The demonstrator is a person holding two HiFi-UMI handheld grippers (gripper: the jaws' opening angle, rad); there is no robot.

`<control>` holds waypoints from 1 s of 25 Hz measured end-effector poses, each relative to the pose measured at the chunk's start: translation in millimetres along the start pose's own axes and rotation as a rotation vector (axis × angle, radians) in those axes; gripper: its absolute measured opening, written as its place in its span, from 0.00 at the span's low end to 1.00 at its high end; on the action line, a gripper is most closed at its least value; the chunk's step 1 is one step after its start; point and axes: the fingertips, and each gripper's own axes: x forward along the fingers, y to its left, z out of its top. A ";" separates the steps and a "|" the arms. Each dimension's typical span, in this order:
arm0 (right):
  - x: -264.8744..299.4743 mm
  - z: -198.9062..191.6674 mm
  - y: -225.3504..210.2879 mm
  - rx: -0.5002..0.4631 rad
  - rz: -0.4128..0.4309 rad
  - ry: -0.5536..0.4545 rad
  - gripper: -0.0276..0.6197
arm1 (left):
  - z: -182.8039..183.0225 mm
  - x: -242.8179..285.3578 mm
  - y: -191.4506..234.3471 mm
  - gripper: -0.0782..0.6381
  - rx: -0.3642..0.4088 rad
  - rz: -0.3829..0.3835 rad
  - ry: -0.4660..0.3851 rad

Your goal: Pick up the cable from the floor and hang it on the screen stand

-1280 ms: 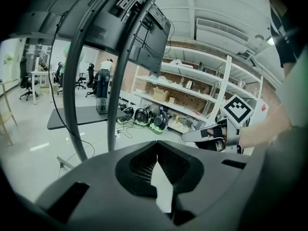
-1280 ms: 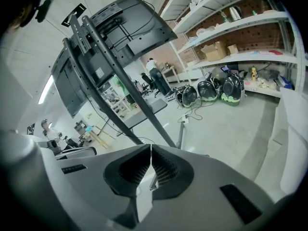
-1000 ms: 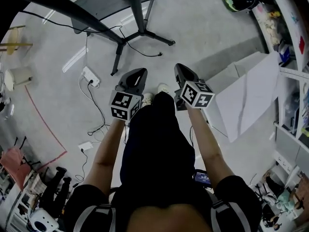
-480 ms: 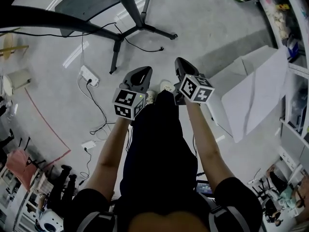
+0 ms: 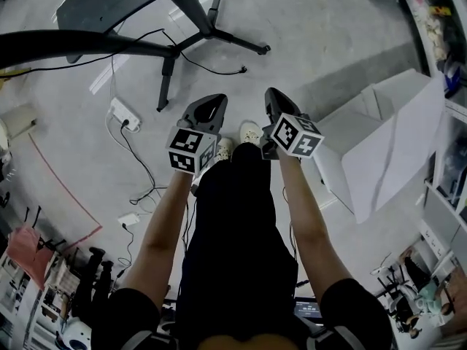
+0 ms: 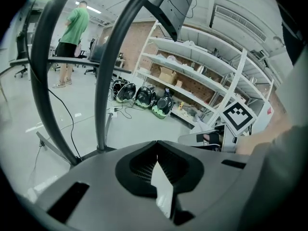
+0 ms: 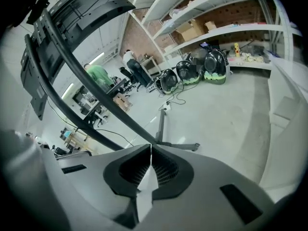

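Note:
A thin black cable lies on the grey floor by the screen stand's foot, its loose end to the right. The screen stand spreads its dark legs at the top of the head view. Its curved posts rise close ahead in the left gripper view. In the right gripper view the stand carries a dark screen at upper left. My left gripper and right gripper hang side by side over the floor, short of the cable. Both pairs of jaws are shut and hold nothing: the left gripper and the right gripper show tips that meet.
A white power strip lies at the left, with a second black cable running back to a white adapter. A white box stands at the right before shelves. Helmets sit by the racks; a person stands far off.
Both grippers have sunk toward the floor together, still shut. In the head view the stand's foot and the cable have slid a little upward.

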 end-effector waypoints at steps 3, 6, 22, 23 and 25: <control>15.6 -14.8 -17.4 -0.001 -0.019 0.024 0.08 | -15.9 17.0 11.8 0.12 -0.024 0.000 0.018; 31.0 -27.9 -30.9 0.003 -0.029 0.043 0.08 | -32.2 32.1 22.7 0.12 -0.031 -0.007 0.044; 119.5 -82.6 -85.6 0.012 -0.018 0.125 0.08 | -129.3 104.6 62.9 0.12 -0.034 -0.026 0.181; 124.4 -87.3 -90.1 0.024 -0.022 0.131 0.08 | -135.2 109.7 67.0 0.12 -0.049 -0.019 0.181; 131.5 -97.3 -98.9 0.052 -0.026 0.144 0.08 | -147.5 117.9 73.2 0.12 -0.078 -0.005 0.187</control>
